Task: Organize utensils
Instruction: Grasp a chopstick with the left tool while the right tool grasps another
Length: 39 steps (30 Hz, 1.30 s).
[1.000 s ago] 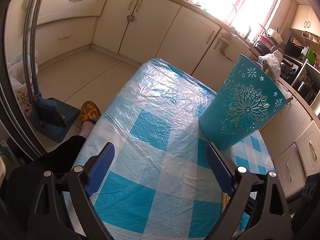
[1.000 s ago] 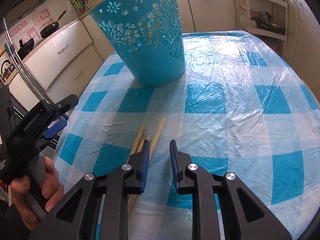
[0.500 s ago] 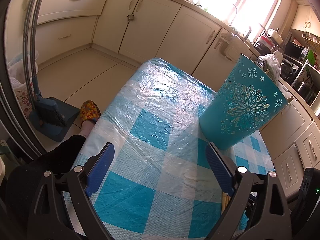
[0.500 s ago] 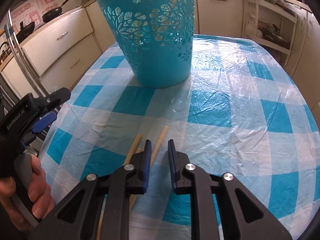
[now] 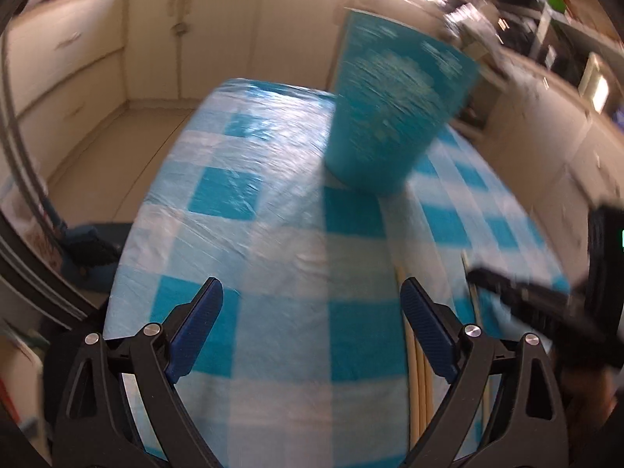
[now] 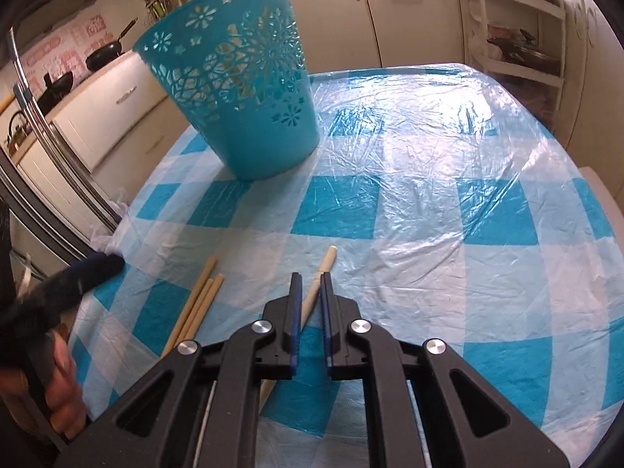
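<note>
A teal cut-out bucket (image 6: 241, 89) stands upright on the blue-and-white checked tablecloth (image 6: 429, 202). My right gripper (image 6: 310, 292) is shut on a pale wooden stick (image 6: 325, 263), whose tip pokes out past the pads. Three tan sticks (image 6: 199, 300) lie on the cloth to its left. In the blurred left wrist view my left gripper (image 5: 312, 312) stands wide open over the cloth with nothing between its pads. There the sticks (image 5: 417, 355) run under its right finger, and the bucket (image 5: 386, 117) is ahead of it.
Cream kitchen cabinets (image 5: 226, 39) surround the table. A broom and dustpan (image 5: 85, 249) stand on the floor to the left. A person's hand (image 6: 58, 386) holds the left gripper at the table's left edge. Shelves (image 6: 518, 50) with cookware lie at the back right.
The left wrist view has swung and rolled, bringing the bucket towards the centre and the sticks into sight. My right gripper's jaws have narrowed onto the pale stick, which now sits farther from the tan sticks.
</note>
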Available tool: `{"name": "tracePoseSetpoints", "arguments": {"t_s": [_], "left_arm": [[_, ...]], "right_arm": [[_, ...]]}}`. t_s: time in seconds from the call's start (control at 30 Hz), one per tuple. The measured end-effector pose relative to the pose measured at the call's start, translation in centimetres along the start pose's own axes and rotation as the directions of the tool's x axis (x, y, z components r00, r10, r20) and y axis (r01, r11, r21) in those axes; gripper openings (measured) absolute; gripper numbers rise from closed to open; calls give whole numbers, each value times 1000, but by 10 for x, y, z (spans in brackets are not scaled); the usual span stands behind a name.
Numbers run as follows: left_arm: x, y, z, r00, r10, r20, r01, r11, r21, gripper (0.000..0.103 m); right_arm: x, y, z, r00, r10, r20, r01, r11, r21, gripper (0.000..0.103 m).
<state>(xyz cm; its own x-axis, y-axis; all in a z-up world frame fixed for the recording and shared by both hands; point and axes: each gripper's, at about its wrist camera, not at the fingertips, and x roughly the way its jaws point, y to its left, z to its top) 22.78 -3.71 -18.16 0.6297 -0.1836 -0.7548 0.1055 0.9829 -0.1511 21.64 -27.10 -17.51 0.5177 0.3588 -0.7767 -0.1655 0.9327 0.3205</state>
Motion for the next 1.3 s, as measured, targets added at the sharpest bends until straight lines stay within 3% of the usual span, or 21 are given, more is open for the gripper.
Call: {"name": "tracePoseSetpoints", "arguments": {"t_s": [0.13, 0.23, 0.57, 0.87, 0.97, 1.03, 1.1, 1.17, 1.3], "left_arm": [[4, -23, -8, 999, 29, -37, -26, 995, 92, 88], [13, -28, -9, 996, 28, -86, -20, 996, 92, 85], [19, -34, -9, 991, 61, -119, -43, 988, 146, 77], [23, -43, -7, 986, 83, -145, -56, 982, 181, 61], [25, -42, -3, 985, 85, -149, -57, 982, 182, 47], [27, -41, 1, 985, 89, -148, -62, 982, 177, 19], [31, -36, 8, 984, 70, -162, -46, 989, 142, 8], [33, -26, 12, 983, 46, -176, -30, 995, 93, 6], [34, -19, 15, 976, 32, -216, -16, 997, 76, 6]], "right_arm": [[-3, -6, -2, 1000, 15, 7, -15, 999, 38, 11], [-5, -8, -3, 999, 30, 9, -31, 998, 59, 11], [-5, -6, -2, 998, 55, 13, -56, 997, 46, 19], [-4, -4, -2, 998, 63, 11, -64, 997, 35, 24], [-2, 2, 0, 999, 37, 2, -37, 999, 5, 24], [1, 11, 1, 1000, 25, -11, -26, 999, -45, 21], [5, 21, 1, 999, 33, -35, -36, 994, -106, 9], [8, 27, 1, 998, 35, -48, -42, 987, -152, 8], [8, 22, 4, 996, 31, -86, -41, 992, -121, 8]]}}
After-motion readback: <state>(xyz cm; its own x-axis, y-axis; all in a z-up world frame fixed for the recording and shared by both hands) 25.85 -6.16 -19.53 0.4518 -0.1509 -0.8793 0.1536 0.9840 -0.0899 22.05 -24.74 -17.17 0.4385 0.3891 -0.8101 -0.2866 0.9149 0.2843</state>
